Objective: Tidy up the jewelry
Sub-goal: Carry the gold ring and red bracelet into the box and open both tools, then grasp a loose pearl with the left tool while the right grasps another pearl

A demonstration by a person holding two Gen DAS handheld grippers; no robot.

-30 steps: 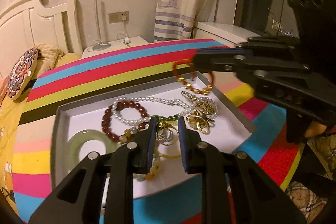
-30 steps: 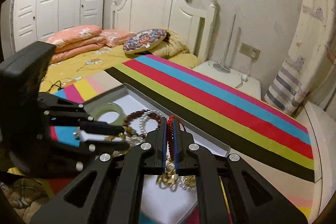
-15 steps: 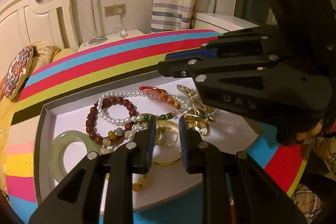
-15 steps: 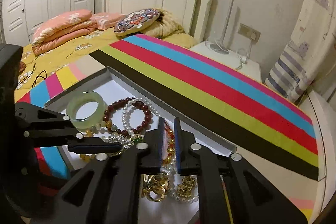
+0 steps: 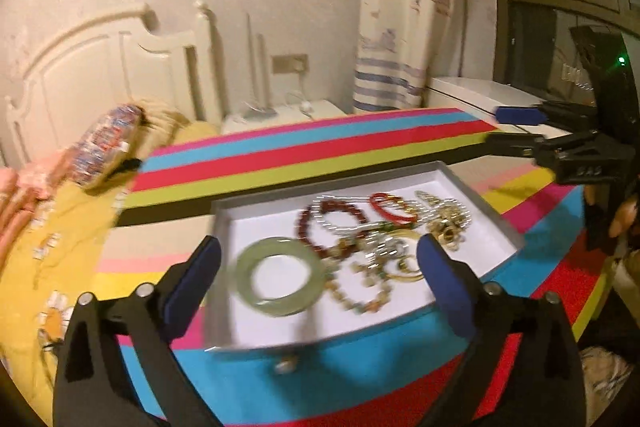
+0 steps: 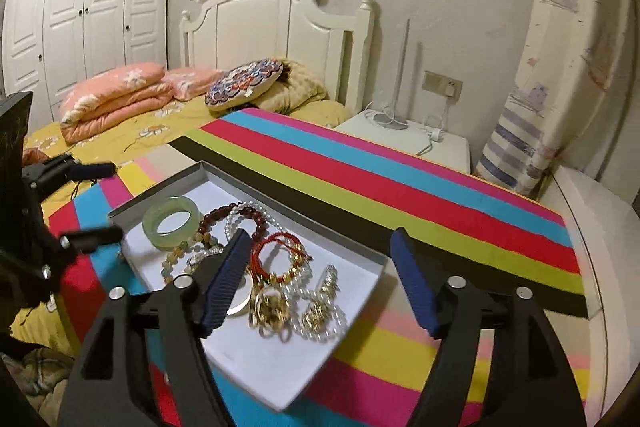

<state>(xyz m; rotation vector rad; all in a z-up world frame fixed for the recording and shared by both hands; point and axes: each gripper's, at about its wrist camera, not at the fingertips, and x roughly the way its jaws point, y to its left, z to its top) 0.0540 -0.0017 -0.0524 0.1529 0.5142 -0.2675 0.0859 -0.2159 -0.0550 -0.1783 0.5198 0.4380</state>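
Inside the white tray [image 6: 362, 269] on the striped tabletop [image 6: 400, 183] lies all the jewelry: a jade bangle [image 6: 172, 222] at the tray's far-left end, a dark red bead bracelet [image 6: 260, 223] and a pearl strand [image 6: 236, 223] beside it, a red cord bracelet [image 6: 280, 251] mid-tray, and gold pieces [image 6: 272, 311] tangled with pearls toward the near-right end. The bangle looks rigid, smooth and breakable, best taken across its band; the strands look light, limp and prone to snagging each other. Over the tray, the left gripper [image 5: 318, 271] and right gripper [image 6: 320, 281] both have jaws spread wide, holding and touching nothing.
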